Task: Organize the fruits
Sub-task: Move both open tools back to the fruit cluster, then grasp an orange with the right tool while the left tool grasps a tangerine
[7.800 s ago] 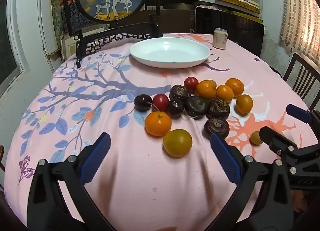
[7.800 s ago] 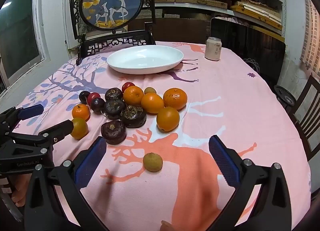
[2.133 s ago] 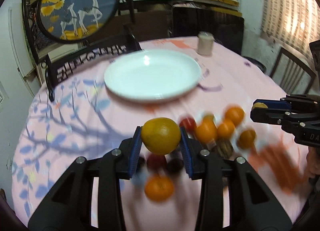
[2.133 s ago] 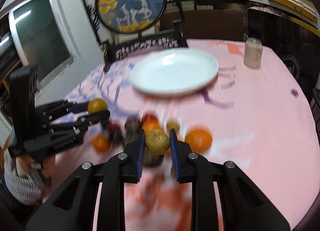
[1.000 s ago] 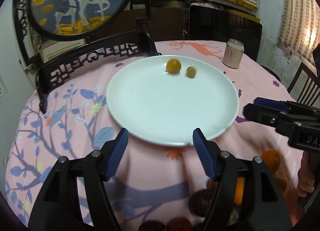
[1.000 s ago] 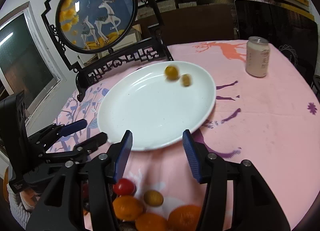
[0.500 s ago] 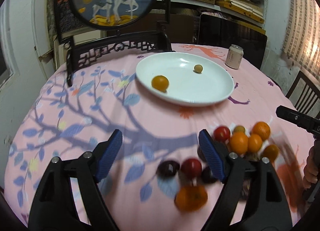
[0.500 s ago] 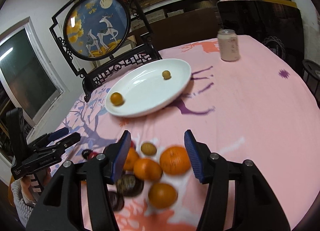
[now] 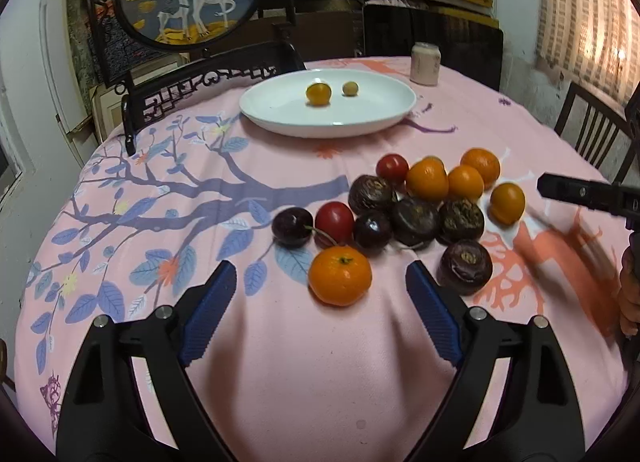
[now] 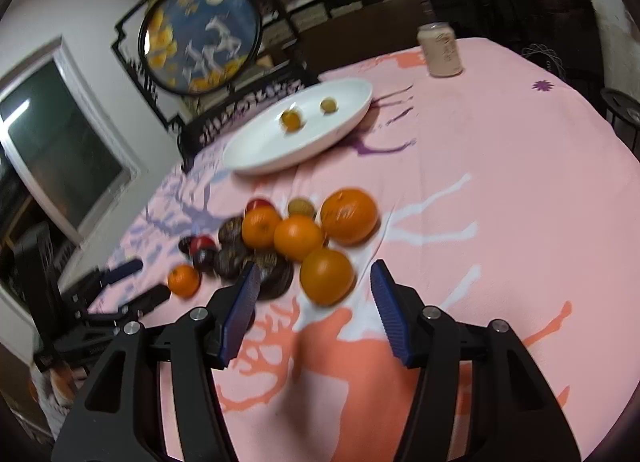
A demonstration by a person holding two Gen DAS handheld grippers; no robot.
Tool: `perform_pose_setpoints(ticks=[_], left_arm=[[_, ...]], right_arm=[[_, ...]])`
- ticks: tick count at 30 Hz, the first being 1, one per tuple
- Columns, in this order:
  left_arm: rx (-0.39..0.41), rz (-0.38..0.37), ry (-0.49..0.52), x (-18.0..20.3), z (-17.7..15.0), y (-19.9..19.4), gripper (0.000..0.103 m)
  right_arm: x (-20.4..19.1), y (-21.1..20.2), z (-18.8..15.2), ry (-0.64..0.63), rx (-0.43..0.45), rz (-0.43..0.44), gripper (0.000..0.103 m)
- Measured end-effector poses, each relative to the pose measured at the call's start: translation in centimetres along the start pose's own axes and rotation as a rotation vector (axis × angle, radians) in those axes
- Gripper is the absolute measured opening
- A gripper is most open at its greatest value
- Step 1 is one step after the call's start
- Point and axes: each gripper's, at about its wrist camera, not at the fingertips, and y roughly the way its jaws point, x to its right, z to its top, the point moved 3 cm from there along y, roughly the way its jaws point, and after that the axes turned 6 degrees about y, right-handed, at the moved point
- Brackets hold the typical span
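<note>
Both grippers are hanging empty above the near part of the pink tablecloth [image 9: 280, 362], aimed down at the loose pile of fruit. The left gripper [image 9: 316, 314] is spread wide, its jaws having just been opening, with nothing between them; the nearest orange [image 9: 339, 275], a small mandarin-like one lying apart on the near side of the pile, is just beyond its blue pads, so it looks like the next pick for that hand. The right gripper [image 10: 314, 310] is released too, its jaws standing less wide, and a larger orange [image 10: 327, 276] at the near right edge of the pile is lying just ahead of the gap, likely its target.

The white plate [image 9: 280, 118] is standing at the far side of the table, well apart from the pile, and is already holding two pieces: a small yellow-orange fruit [image 9: 318, 93] and a smaller tan one [image 9: 350, 88] just to its right. That suggests the plate is serving as the collecting spot, with most of the job still to do.

Left on the cloth are several more oranges, two red tomato-like fruits, dark cherries and a cluster of dark purple round fruits [image 9: 416, 218], touching one another in the middle. The outlying oranges are probably being taken first because the jaws can straddle them without nudging neighbours. A pale drink can [image 9: 426, 63] is standing beyond the plate on the right, clear of the work.
</note>
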Motion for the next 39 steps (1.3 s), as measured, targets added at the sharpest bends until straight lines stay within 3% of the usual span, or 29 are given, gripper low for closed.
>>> perform_pose_setpoints(ticks=[7, 18, 19, 20, 21, 22, 25, 33, 39], left_arm=[[-0.044, -0.021, -0.030, -0.5, -0.1, 1.1, 0.088], [-0.070, -0.013, 0.008, 0.4, 0.3, 2.3, 0.088], [-0.072, -0.015, 0.010, 0.4, 0.3, 2.4, 0.087], [-0.076, -0.026, 0.012, 0.5, 0.4, 2.6, 0.077], [-0.085, -0.043, 0.013, 0.6, 0.4, 2.8, 0.067], [-0.104, -0.065, 0.010, 0.5, 0.3, 3.2, 0.039], [-0.105, -0.091, -0.015, 0.2, 0.2, 3.4, 0.039], [-0.025, -0.078, -0.045, -0.6, 1.2, 1.4, 0.038], [-0.011, -0.025, -0.030, -2.3, 6.2, 2.4, 0.039]], right_arm=[[-0.8, 1.4, -0.9, -0.063, -0.056, -0.047, 0.058], [-0.8, 3.7, -0.3, -0.088, -0.083, -0.126, 0.058], [-0.7, 3.8, -0.2, -0.088, -0.087, -0.127, 0.056], [-0.6, 4.1, -0.2, -0.088, -0.095, -0.123, 0.046], [-0.6, 4.3, -0.3, -0.088, -0.106, -0.121, 0.044], [-0.4, 4.3, -0.3, -0.083, -0.108, -0.122, 0.040], [-0.4, 4.0, -0.3, -0.074, -0.097, -0.101, 0.036], [0.1, 1.2, 0.5, -0.011, -0.013, -0.009, 0.036], [-0.2, 0.9, 5.2, 0.030, -0.004, 0.028, 0.036]])
